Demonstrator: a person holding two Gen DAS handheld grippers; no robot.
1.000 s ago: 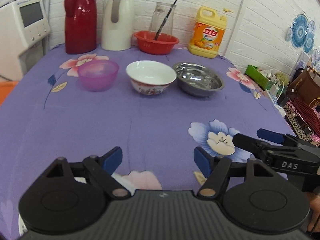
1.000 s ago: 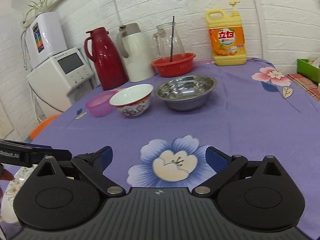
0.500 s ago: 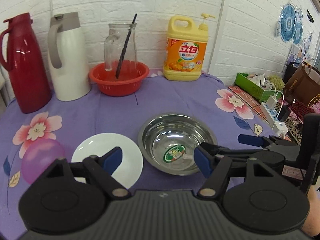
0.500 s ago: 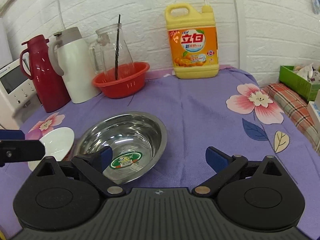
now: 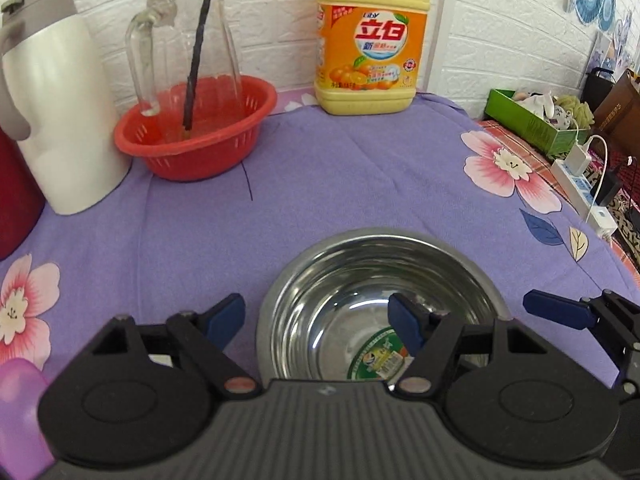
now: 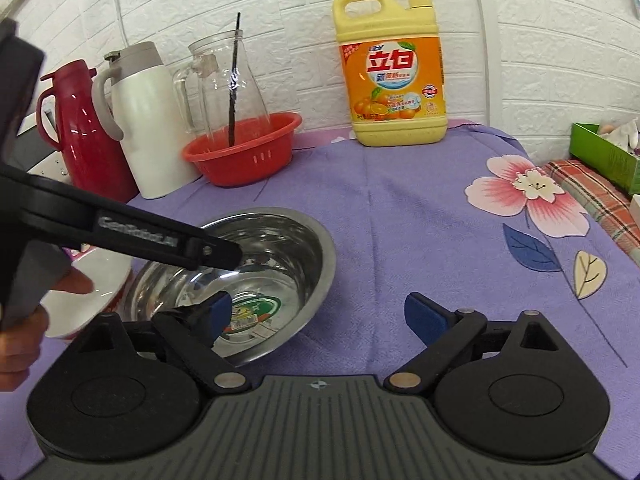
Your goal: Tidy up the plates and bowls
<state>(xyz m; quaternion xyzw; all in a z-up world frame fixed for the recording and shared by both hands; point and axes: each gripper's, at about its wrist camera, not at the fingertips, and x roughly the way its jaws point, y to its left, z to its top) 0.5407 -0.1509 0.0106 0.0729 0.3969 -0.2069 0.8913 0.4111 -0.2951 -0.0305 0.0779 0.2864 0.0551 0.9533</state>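
Over the steel bowl (image 5: 376, 304), the left gripper (image 5: 320, 316) spreads wide, straddling its left rim. Beside the bowl's right rim, the right gripper (image 6: 320, 314) gapes, grasping nothing.

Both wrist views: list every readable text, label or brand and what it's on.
"立白", with a small "Liby" above it: front label of the yellow detergent jug.
"GenRobot.AI", faint: finger arm of the left gripper.
Smaller print on the jug label: too small to read.
Green sticker inside the steel bowl: too blurred to read.
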